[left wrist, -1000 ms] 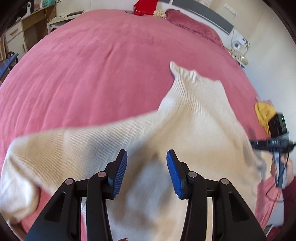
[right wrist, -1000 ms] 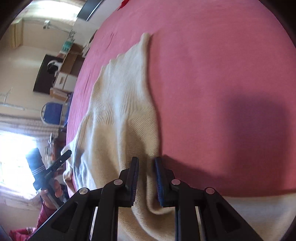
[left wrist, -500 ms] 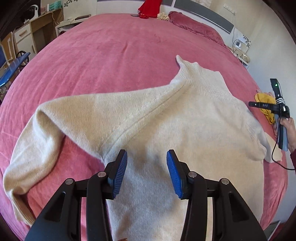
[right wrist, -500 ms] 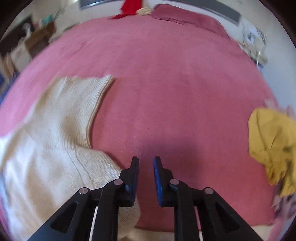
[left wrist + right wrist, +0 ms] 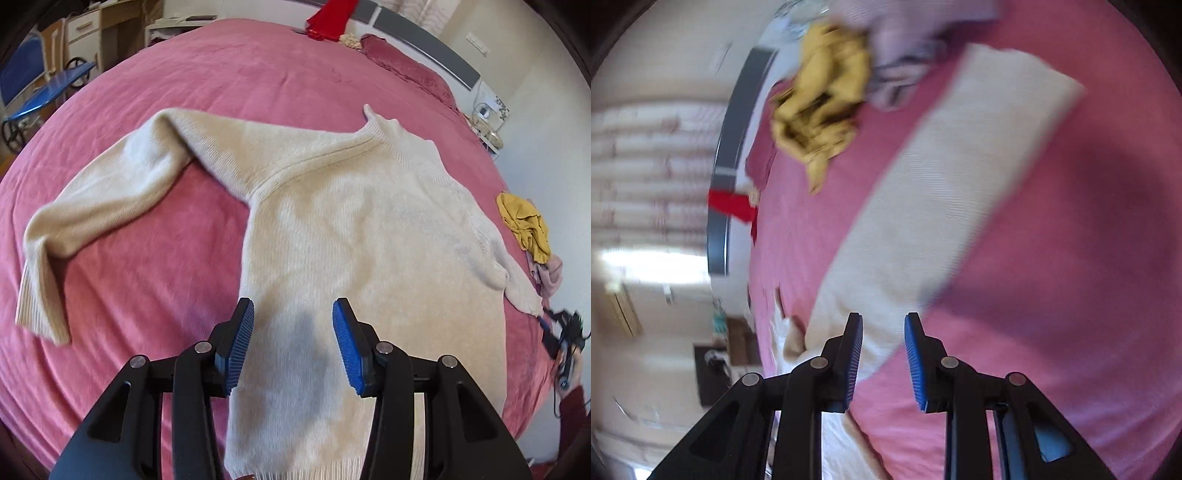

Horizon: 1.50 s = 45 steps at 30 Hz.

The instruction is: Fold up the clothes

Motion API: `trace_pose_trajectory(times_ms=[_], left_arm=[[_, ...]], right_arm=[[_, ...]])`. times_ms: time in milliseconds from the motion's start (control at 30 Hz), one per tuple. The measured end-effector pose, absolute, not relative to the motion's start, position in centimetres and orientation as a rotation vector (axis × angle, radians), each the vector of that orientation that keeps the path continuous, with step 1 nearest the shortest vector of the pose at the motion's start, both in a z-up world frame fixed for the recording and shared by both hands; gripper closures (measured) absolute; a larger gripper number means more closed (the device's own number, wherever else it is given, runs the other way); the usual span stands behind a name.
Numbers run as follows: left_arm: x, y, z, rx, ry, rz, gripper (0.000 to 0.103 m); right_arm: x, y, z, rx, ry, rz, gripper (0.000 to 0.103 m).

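A cream knit sweater (image 5: pixel 351 240) lies flat on the pink bed (image 5: pixel 240 66), neck toward the pillows. Its left sleeve (image 5: pixel 103 206) bends out to the left. My left gripper (image 5: pixel 293 314) hovers over the sweater's lower body, open, with nothing between its blue pads. In the blurred, rolled right wrist view the sweater's right sleeve (image 5: pixel 942 192) runs diagonally across the bedspread. My right gripper (image 5: pixel 882 321) hangs over the near end of that sleeve. Its jaws are opening and no cloth is pinched between them. A hand (image 5: pixel 570 363) holding it shows at the right edge of the left wrist view.
A crumpled yellow garment (image 5: pixel 524 225) (image 5: pixel 820 96) and a pale pink one (image 5: pixel 550 273) lie by the bed's right edge. A red cloth (image 5: pixel 332 16) and a pillow (image 5: pixel 406 70) sit at the headboard. A blue chair (image 5: pixel 33 96) and a desk stand to the left.
The left view has slid sideways, and the sweater now lies spread with its left sleeve out. The right gripper left the sweater's edge, swung and rolled toward the right sleeve, and its jaws widened.
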State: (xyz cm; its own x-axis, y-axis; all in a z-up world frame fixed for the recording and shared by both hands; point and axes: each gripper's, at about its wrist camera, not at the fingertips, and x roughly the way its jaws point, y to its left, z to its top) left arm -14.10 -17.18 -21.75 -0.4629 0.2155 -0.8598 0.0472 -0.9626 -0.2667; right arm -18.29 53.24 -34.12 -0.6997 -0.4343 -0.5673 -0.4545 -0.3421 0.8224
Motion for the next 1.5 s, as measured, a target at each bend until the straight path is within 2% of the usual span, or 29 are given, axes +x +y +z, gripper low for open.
trace_pose_trajectory(times_ms=[67, 267, 300, 367, 433, 600, 700, 800, 867, 933, 1000, 1033, 1167, 1300, 1367, 1500], left_arm=[[-12.9, -16.9, -21.6, -1.591, -0.381, 2.576, 0.056], [-9.9, -15.6, -20.0, -1.599, -0.275, 2.614, 0.056], [-9.7, -15.4, -19.9, -1.602, -0.272, 2.613, 0.056], [-9.3, -14.9, -19.7, -1.614, -0.266, 2.611, 0.055], [-9.1, -14.4, -19.7, -1.624, -0.258, 2.608, 0.052], [-9.1, -13.0, -19.4, -1.621, -0.225, 2.595, 0.052], [-9.2, -12.2, -19.3, -1.604, -0.187, 2.596, 0.052], [-9.2, -11.5, -19.5, -1.592, -0.182, 2.585, 0.052], [-9.3, -11.2, -19.7, -1.592, -0.199, 2.573, 0.052], [-9.3, -11.0, -19.8, -1.587, -0.217, 2.566, 0.052], [-9.2, -10.6, -19.9, -1.588, -0.215, 2.563, 0.052], [-9.2, -10.4, -19.9, -1.587, -0.203, 2.565, 0.052], [-9.2, -9.8, -19.8, -1.594, -0.179, 2.573, 0.052], [-9.4, -9.4, -20.1, -1.626, -0.184, 2.574, 0.052], [-9.7, -8.8, -20.4, -1.639, -0.167, 2.566, 0.052], [-10.2, -7.4, -20.7, -1.644, -0.130, 2.549, 0.052]], right_arm=[[-17.0, 54.8, -36.3, -1.058, 1.943, 2.173, 0.078], [-18.3, 56.3, -38.7, -0.836, 2.027, 2.055, 0.079], [-18.6, 56.7, -38.7, -0.813, 2.042, 2.063, 0.083], [-19.6, 57.2, -38.5, -0.901, 1.952, 2.069, 0.094], [-20.9, 56.9, -37.4, -0.990, 1.811, 2.149, 0.099], [-23.5, 57.0, -32.0, -1.121, 1.374, 2.333, 0.099], [-22.6, 57.4, -26.5, -1.049, 1.072, 2.432, 0.099], [-21.7, 58.1, -24.4, -1.059, 0.873, 2.432, 0.099], [-21.0, 59.1, -25.3, -1.079, 0.932, 2.404, 0.096], [-18.3, 61.2, -27.1, -1.018, 1.224, 2.435, 0.091], [-18.1, 62.6, -29.3, -1.009, 1.483, 2.396, 0.073], [-19.9, 62.3, -29.4, -1.038, 1.488, 2.387, 0.073], [-22.1, 63.7, -30.1, -1.117, 1.319, 2.314, 0.073], [-22.6, 66.2, -31.7, -1.129, 1.330, 2.245, 0.073], [-22.7, 67.1, -33.0, -1.151, 1.400, 2.250, 0.073], [-24.2, 66.6, -33.7, -1.341, 1.294, 2.259, 0.071]])
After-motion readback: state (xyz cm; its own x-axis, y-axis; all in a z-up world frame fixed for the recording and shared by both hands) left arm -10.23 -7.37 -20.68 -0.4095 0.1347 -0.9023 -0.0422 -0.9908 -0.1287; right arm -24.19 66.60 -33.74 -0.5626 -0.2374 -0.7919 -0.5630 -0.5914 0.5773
